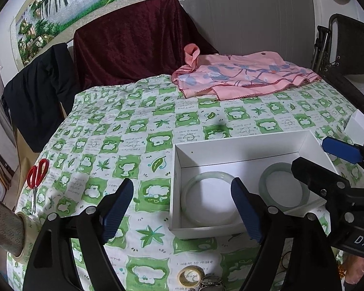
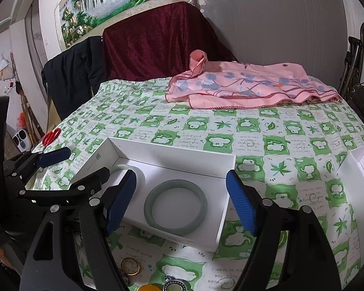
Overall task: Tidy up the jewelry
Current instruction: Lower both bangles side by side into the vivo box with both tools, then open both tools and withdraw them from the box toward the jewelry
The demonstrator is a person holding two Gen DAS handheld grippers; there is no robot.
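Observation:
A shallow white box (image 1: 242,150) lies on the green patterned tablecloth with two jade bangles flat inside it. The paler bangle (image 1: 206,175) is on its left side, the greener bangle (image 1: 263,181) on its right. My left gripper (image 1: 182,209) is open and empty, hovering over the box's near left corner. In the right wrist view my right gripper (image 2: 180,203) is open, its pads (image 2: 240,203) well clear on either side of the greener bangle (image 2: 148,206) below. The pale bangle (image 2: 126,167) is partly hidden behind the left gripper (image 2: 72,167).
Red scissors (image 1: 37,172) and a tape roll (image 1: 24,242) lie at the table's left edge. A pink cloth (image 1: 242,77) covers the far side. A second white box part (image 2: 359,169) sits at the right. Small rings (image 2: 129,266) and pendants (image 2: 174,286) lie near the front edge.

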